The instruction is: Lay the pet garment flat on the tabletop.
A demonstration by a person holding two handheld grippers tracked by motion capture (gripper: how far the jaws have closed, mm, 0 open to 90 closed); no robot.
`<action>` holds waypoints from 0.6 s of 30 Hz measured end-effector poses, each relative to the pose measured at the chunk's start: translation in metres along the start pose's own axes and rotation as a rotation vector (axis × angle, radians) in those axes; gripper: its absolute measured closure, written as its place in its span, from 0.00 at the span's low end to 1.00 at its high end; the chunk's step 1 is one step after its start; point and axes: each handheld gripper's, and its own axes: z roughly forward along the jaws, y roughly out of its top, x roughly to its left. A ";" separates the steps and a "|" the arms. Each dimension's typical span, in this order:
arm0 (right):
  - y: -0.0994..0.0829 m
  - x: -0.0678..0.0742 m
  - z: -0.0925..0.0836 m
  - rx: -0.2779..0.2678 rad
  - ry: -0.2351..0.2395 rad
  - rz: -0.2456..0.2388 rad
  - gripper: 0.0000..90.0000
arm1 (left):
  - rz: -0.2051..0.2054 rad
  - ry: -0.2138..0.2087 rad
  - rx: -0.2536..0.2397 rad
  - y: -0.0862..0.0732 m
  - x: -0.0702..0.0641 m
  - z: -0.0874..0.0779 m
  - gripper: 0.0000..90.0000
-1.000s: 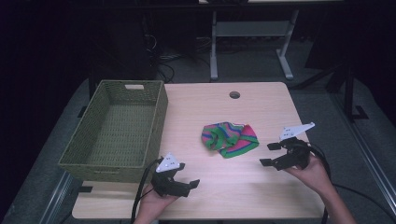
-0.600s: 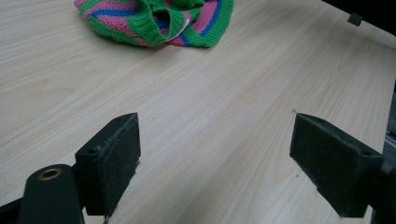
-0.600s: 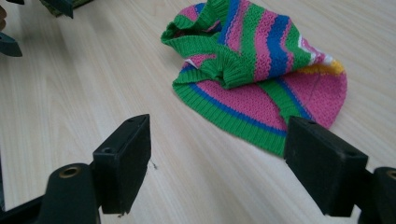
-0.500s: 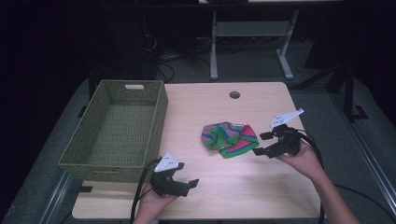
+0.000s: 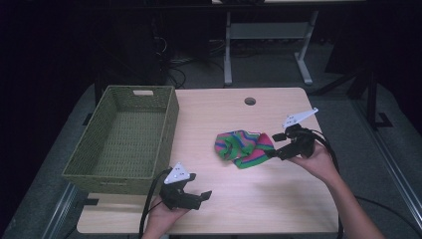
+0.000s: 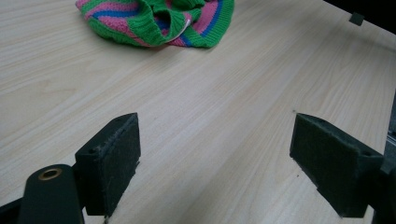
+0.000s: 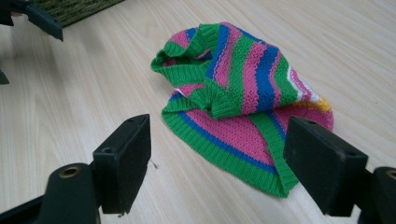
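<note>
A pale wooden table [image 5: 239, 199] carries an olive woven basket [image 5: 124, 134] along its left side, standing empty. Right of centre lies a crumpled striped knit garment [image 5: 244, 147] in green, pink and blue, flat on the tabletop. The right gripper [image 5: 275, 144] hovers just at the garment's right edge, jaws spread wide around nothing. Near the front edge, well apart from the garment, the left gripper [image 5: 199, 196] sits low, jaws likewise wide and empty.
</note>
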 end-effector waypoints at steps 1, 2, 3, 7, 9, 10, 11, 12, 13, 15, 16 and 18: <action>0.001 -0.001 0.001 0.000 -0.001 -0.001 0.25 | -0.001 -0.001 -0.002 0.000 0.000 0.000 0.18; 0.004 -0.001 0.003 0.009 0.004 0.009 0.25 | -0.001 -0.004 0.000 0.000 0.000 0.000 0.18; 0.004 -0.001 0.003 0.009 0.004 0.009 0.25 | 0.003 -0.004 0.005 0.000 0.000 0.000 0.18; 0.012 -0.003 0.010 0.024 0.023 0.001 0.24 | 0.005 -0.008 0.003 0.000 0.000 0.000 0.18; 0.016 -0.001 0.014 0.033 0.032 -0.003 0.24 | 0.002 -0.012 0.004 0.000 -0.001 0.001 0.18; 0.019 -0.001 0.016 0.040 0.034 -0.009 0.24 | 0.008 -0.013 0.011 0.000 -0.001 0.001 0.18; 0.021 0.000 0.019 0.043 0.034 -0.007 0.24 | 0.008 -0.013 0.011 0.000 -0.001 0.001 0.18; 0.023 -0.001 0.022 0.051 0.042 -0.011 0.24 | 0.014 -0.012 0.011 0.000 -0.002 0.001 0.18; 0.025 -0.001 0.025 0.060 0.041 -0.006 0.23 | 0.019 -0.012 0.011 0.001 -0.002 0.001 0.18; 0.028 -0.001 0.031 0.066 0.040 -0.010 0.23 | 0.017 -0.014 0.004 0.001 -0.003 0.000 0.18; 0.028 -0.001 0.031 0.066 0.040 -0.010 0.23 | 0.016 -0.014 0.004 0.001 -0.003 0.000 0.18; 0.030 0.000 0.037 0.077 0.042 -0.019 0.23 | 0.014 -0.013 0.007 0.001 -0.002 0.001 0.18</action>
